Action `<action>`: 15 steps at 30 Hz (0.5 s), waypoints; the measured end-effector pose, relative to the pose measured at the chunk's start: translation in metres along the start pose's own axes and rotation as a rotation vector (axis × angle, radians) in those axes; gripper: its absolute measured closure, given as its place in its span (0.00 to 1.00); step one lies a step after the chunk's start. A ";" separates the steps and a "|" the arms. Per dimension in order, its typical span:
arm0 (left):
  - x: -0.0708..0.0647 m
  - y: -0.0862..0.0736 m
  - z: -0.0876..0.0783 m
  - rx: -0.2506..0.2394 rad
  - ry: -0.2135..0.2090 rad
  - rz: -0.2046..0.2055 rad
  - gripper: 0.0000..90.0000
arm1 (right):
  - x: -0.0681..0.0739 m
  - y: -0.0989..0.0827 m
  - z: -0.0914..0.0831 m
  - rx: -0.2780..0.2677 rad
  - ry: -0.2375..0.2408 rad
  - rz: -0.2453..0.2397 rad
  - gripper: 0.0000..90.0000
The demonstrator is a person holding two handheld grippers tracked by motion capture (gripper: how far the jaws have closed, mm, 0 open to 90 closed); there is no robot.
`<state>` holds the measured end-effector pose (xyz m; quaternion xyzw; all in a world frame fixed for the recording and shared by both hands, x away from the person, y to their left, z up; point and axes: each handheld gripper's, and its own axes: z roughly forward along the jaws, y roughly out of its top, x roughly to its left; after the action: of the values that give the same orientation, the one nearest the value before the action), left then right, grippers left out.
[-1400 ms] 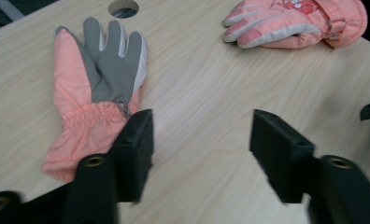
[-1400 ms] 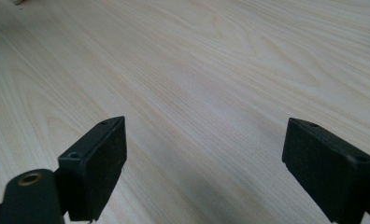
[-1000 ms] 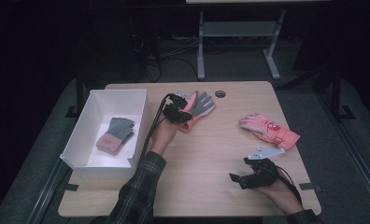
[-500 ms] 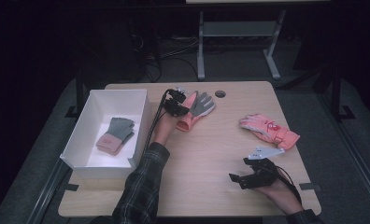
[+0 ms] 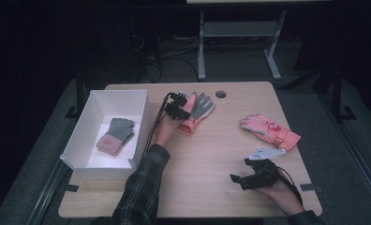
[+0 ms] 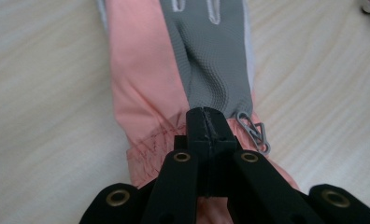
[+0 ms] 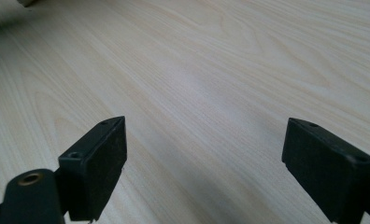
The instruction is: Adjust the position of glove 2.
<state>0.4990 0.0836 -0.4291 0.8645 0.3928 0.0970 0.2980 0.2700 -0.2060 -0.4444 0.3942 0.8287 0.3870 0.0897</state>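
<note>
A pink glove with a grey palm lies flat on the wooden table near its far edge. My left gripper is at the glove's cuff. In the left gripper view the jaws are closed together on the puckered pink cuff of the glove, beside a small metal clip; left gripper is shut. A second pink glove lies at the right. My right gripper hovers near the front right, open, with bare wood between its jaws.
A white box stands at the table's left, holding a grey and pink pair of gloves. A round cable hole is in the far edge. A desk frame and cables are on the dark floor behind.
My left hand has shifted slightly and sunk onto the glove's cuff. The glove lies where it was. The right hand has kept still.
</note>
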 end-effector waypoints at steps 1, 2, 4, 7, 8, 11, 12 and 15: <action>-0.002 -0.001 -0.001 0.003 -0.003 0.001 1.00 | 0.000 0.000 0.000 0.001 -0.001 -0.003 0.15; -0.007 -0.004 -0.002 0.003 -0.011 0.009 1.00 | 0.000 0.000 0.000 0.002 -0.003 -0.007 0.15; -0.012 -0.006 -0.005 0.016 -0.019 0.020 1.00 | 0.000 0.000 0.000 0.003 -0.004 -0.007 0.15; -0.017 -0.009 -0.007 0.021 -0.025 0.034 1.00 | 0.000 0.000 -0.001 0.001 -0.006 -0.007 0.15; -0.022 -0.012 -0.010 0.025 -0.040 0.035 1.00 | 0.000 0.000 0.000 0.000 -0.006 -0.009 0.15; -0.026 -0.016 -0.012 0.026 -0.059 0.026 1.00 | 0.000 0.000 0.000 0.003 -0.008 -0.012 0.15; -0.029 -0.018 -0.013 0.020 -0.065 0.020 1.00 | 0.001 0.000 0.000 0.001 -0.008 -0.012 0.15; -0.036 -0.027 -0.019 0.022 -0.105 0.022 1.00 | 0.002 0.001 0.000 0.002 -0.009 -0.018 0.15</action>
<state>0.4499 0.0795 -0.4272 0.8759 0.3681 0.0504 0.3078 0.2694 -0.2045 -0.4435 0.3884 0.8323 0.3836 0.0964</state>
